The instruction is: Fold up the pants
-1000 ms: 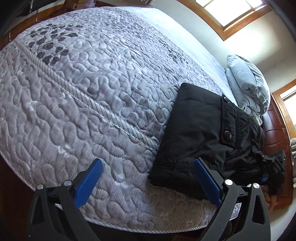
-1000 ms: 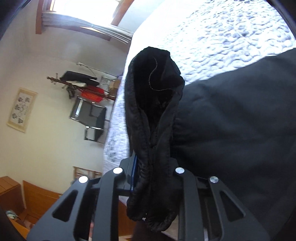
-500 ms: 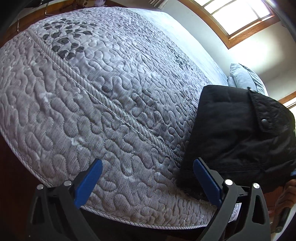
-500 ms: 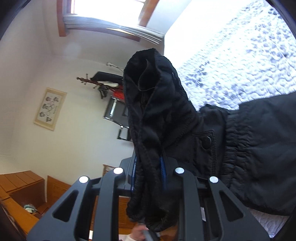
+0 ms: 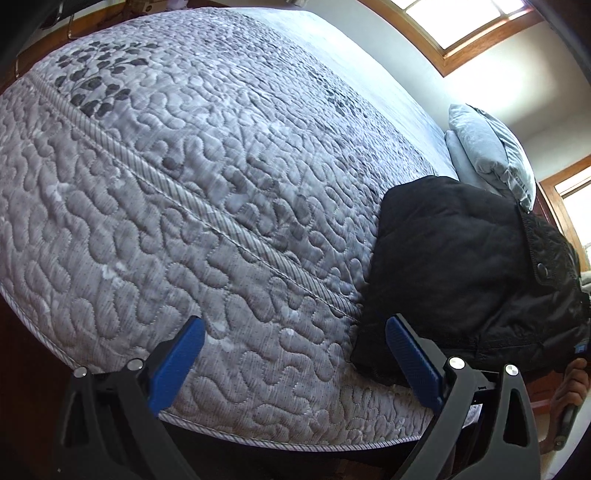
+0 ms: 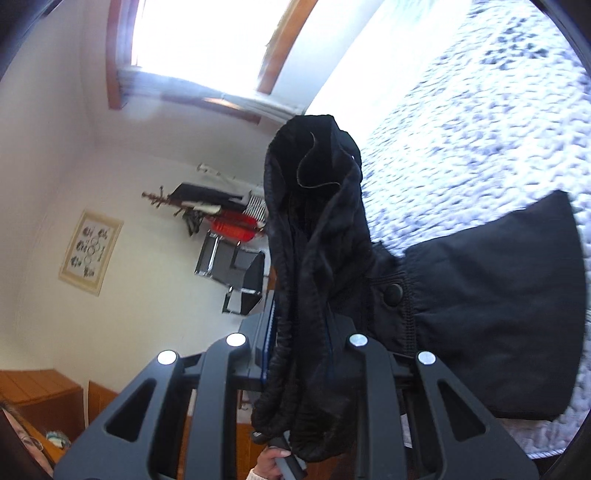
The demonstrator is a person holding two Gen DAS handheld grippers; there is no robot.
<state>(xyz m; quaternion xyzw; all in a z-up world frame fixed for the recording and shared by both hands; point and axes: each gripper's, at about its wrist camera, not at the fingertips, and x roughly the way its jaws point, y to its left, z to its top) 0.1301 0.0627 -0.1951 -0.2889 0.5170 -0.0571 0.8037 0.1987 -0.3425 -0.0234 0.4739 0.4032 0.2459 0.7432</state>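
At six o'clock in your left view, your left gripper (image 5: 293, 354) stands spread wide, its blue pads (image 5: 177, 360) well apart with only quilt (image 5: 207, 192) between them; nothing is pinched. Just past the right pad, at four o'clock, the pants (image 5: 461, 266) lie folded into a black block on the quilt near the bed's close edge, with a snap button (image 5: 543, 270) showing on the waistband side at three o'clock. That side of the block is raised off the quilt. Below it, at four o'clock by the frame's edge, a hand (image 5: 574, 384) grips a handle. Beyond the pants, at two o'clock, pillows (image 5: 487, 147) rest against the headboard, and a window (image 5: 461, 22) sits at one o'clock.

Close in your right view, at six o'clock, your right gripper (image 6: 301, 332) is pressed nearly together on a bunched fold of the pants' waistband (image 6: 310, 236), which stands up from the jaws toward twelve o'clock and hangs down below them. From the pinch, the rest of the black cloth spreads to three o'clock over the quilt, lifted at the gripped end. Farther off, at nine o'clock, a framed picture (image 6: 90, 253) hangs on the wall; a coat rack (image 6: 207, 206) stands toward ten o'clock, and a bright window (image 6: 207, 40) fills eleven o'clock.
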